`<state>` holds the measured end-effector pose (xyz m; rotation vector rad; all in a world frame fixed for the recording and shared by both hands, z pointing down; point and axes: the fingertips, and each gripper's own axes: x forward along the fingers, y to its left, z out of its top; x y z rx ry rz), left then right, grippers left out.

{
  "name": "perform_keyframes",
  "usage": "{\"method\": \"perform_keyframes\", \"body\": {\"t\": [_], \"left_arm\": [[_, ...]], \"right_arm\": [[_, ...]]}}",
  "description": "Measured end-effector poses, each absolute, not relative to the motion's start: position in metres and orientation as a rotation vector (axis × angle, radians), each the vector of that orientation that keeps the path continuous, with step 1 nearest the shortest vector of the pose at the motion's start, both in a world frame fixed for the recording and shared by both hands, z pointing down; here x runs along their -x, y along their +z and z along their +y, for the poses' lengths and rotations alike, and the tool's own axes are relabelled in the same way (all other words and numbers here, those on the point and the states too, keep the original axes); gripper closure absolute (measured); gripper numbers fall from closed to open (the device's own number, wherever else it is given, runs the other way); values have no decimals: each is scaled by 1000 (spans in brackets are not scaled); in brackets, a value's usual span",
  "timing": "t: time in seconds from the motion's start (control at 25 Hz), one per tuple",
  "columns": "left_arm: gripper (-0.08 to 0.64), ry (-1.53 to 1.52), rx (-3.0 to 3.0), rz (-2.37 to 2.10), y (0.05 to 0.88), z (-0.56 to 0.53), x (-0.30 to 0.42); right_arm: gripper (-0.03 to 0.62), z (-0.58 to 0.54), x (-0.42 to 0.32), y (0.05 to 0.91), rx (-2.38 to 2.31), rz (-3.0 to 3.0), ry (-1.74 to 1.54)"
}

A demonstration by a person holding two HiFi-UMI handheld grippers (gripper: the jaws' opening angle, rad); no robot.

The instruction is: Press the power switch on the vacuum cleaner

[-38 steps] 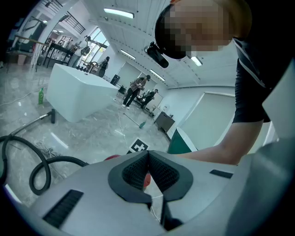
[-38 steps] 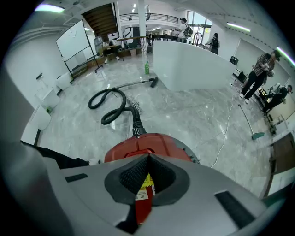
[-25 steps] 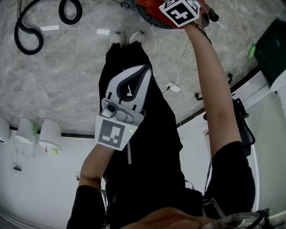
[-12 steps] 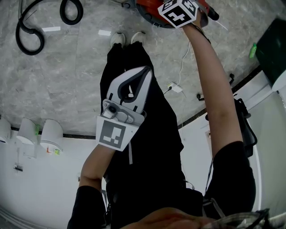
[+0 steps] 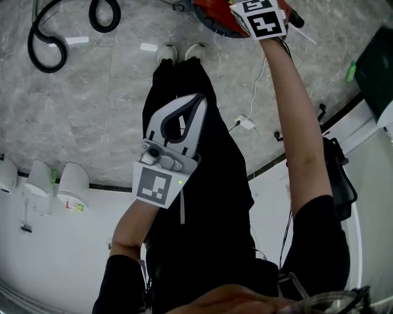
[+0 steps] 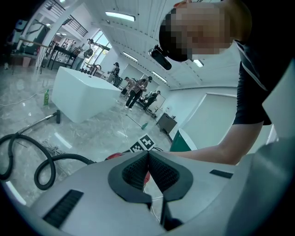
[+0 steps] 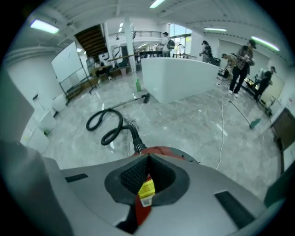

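The red vacuum cleaner (image 5: 212, 13) stands on the floor at the top edge of the head view, partly cut off. My right gripper (image 7: 148, 157) is shut and hangs just above its red body (image 7: 159, 151). A yellow label (image 7: 146, 189) on the vacuum shows through the opening behind the tips. Only the right gripper's marker cube (image 5: 263, 17) shows in the head view. No switch is visible to me in any view. My left gripper (image 5: 198, 101) is shut and empty, held in front of the person's black clothes, well short of the vacuum (image 6: 115, 156).
The vacuum's black hose (image 7: 110, 125) loops over the marble floor (image 5: 92, 104) to the left. A white cable with a plug block (image 5: 247, 122) lies on the floor beside the person's shoes (image 5: 167, 54). A white counter (image 7: 179, 78) and several people stand farther off.
The right gripper's cube has shifted a little to the right and farther over the vacuum. The left gripper has stayed nearly in place.
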<state>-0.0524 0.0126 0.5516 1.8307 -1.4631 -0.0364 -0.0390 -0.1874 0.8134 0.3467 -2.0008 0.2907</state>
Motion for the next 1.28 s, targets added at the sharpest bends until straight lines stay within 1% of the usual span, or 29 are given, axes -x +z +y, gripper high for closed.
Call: {"method": "perform_keyframes", "body": {"t": [0.12, 0.2, 0.4, 0.64, 0.8, 1.04, 1.28], "left_arm": [[541, -40, -1837, -1446, 548, 19, 41], [541, -39, -1846, -1426, 547, 21, 34], [541, -52, -1904, -1378, 537, 24, 20], [541, -29, -1973, -1334, 526, 28, 2], [541, -4, -1989, -1367, 512, 33, 9], [541, -1, -2028, -1499, 473, 23, 38], [541, 49, -2113, -1494, 427, 17, 37]], "right_arm": [[575, -185, 43, 792, -409, -2077, 509], [575, -182, 44, 782, -431, -2103, 576], [575, -164, 40, 758, -424, -2137, 531], [575, -133, 34, 703, -434, -2215, 457], [575, -123, 31, 654, -534, -2297, 352], [575, -101, 13, 580, -617, -2356, 382], [575, -95, -13, 475, -834, -2428, 369]]}}
